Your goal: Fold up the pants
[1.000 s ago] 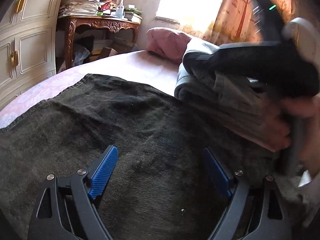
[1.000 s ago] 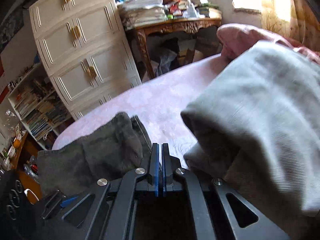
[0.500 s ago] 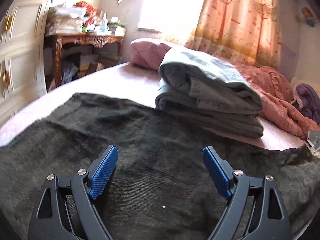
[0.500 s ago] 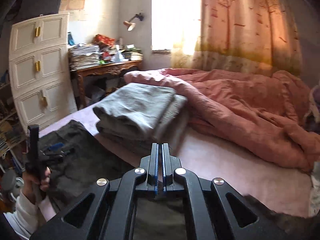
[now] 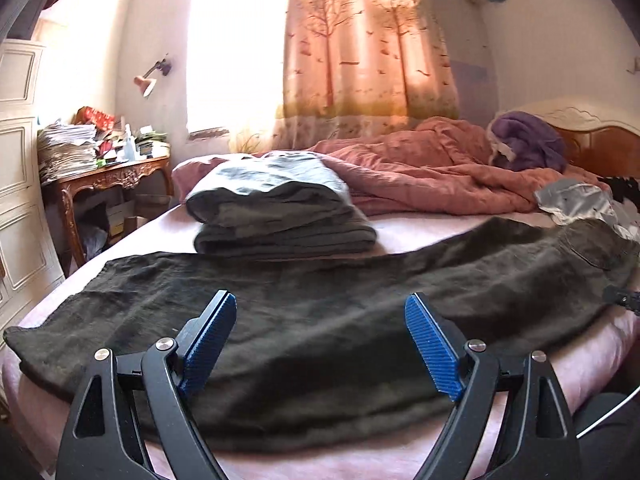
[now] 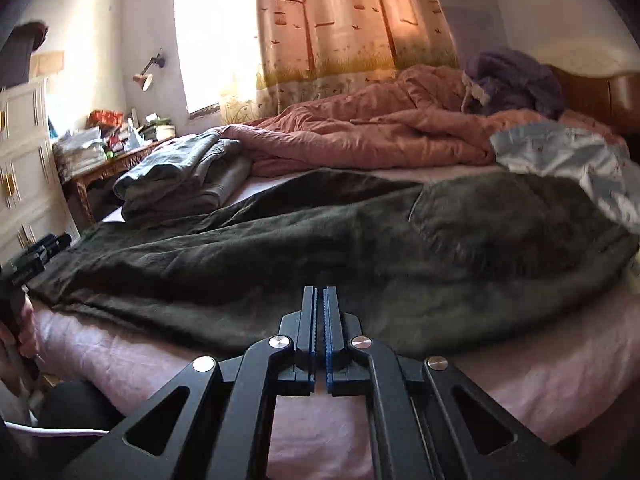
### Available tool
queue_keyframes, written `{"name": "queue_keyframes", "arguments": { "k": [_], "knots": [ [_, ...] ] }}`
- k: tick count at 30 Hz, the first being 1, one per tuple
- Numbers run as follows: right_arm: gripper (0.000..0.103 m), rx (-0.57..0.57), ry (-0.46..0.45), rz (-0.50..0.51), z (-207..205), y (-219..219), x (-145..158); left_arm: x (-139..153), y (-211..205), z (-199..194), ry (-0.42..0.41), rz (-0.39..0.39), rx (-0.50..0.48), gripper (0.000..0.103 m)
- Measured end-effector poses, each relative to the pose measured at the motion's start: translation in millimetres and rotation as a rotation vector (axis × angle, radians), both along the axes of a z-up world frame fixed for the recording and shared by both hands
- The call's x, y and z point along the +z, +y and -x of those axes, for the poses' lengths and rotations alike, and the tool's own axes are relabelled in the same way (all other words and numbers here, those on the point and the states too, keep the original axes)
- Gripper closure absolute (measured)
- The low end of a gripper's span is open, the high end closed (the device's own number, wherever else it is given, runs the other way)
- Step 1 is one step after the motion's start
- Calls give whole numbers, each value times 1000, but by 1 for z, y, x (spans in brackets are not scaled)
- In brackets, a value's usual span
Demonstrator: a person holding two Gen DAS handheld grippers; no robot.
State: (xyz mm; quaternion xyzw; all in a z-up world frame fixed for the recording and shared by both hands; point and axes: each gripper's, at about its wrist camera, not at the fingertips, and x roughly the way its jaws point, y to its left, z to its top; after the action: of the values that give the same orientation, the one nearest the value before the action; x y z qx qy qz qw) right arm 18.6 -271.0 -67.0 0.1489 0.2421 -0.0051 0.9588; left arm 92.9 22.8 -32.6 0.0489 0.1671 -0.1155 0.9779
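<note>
Dark olive pants (image 5: 320, 312) lie stretched flat across the near edge of the bed, leg ends at the left, waist and back pocket at the right; they also show in the right wrist view (image 6: 360, 240). My left gripper (image 5: 320, 340) is open and empty, held just above the pants' near edge at the leg part. My right gripper (image 6: 320, 300) is shut with nothing between its pads, hovering at the near edge of the pants by the seat.
A folded grey stack (image 5: 280, 216) sits on the pink sheet (image 6: 140, 356) behind the pants. A pink duvet (image 5: 440, 172), a purple garment (image 5: 524, 144) and a pale cloth (image 6: 568, 160) lie farther back. A cluttered wooden desk (image 5: 104, 176) and white cabinet (image 5: 16, 200) stand left.
Both grippers pulled back from the bed toward its near edge. The right gripper left the grey stack and swung right to the pants' waist end. The whole pants now show.
</note>
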Motion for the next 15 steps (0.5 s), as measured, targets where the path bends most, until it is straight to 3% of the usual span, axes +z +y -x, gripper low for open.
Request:
{"name": "queue_keyframes", "arguments": {
  "k": [4,7,8,9,10,11,15],
  "knots": [
    [101,3,27,-142,6,-9,-21,-25,-16,7,29,27,26,17],
    [100,32,33,-122,8,-4,-24,-51,-35,13,52,-21,27,17],
    [90,48,26,-118,9,-2,-25,-59,-44,14,44,-88,32,17],
    [73,68,18,-120,12,0,-26,-65,-51,16,6,-147,51,17],
    [64,89,8,-122,13,3,-26,-68,-54,22,-46,-171,66,17],
    [59,94,-3,-112,15,7,-26,-69,-55,23,-64,-175,72,17],
    [59,55,-74,21,19,17,-18,-66,-41,13,-14,-96,59,16]
  ]
}}
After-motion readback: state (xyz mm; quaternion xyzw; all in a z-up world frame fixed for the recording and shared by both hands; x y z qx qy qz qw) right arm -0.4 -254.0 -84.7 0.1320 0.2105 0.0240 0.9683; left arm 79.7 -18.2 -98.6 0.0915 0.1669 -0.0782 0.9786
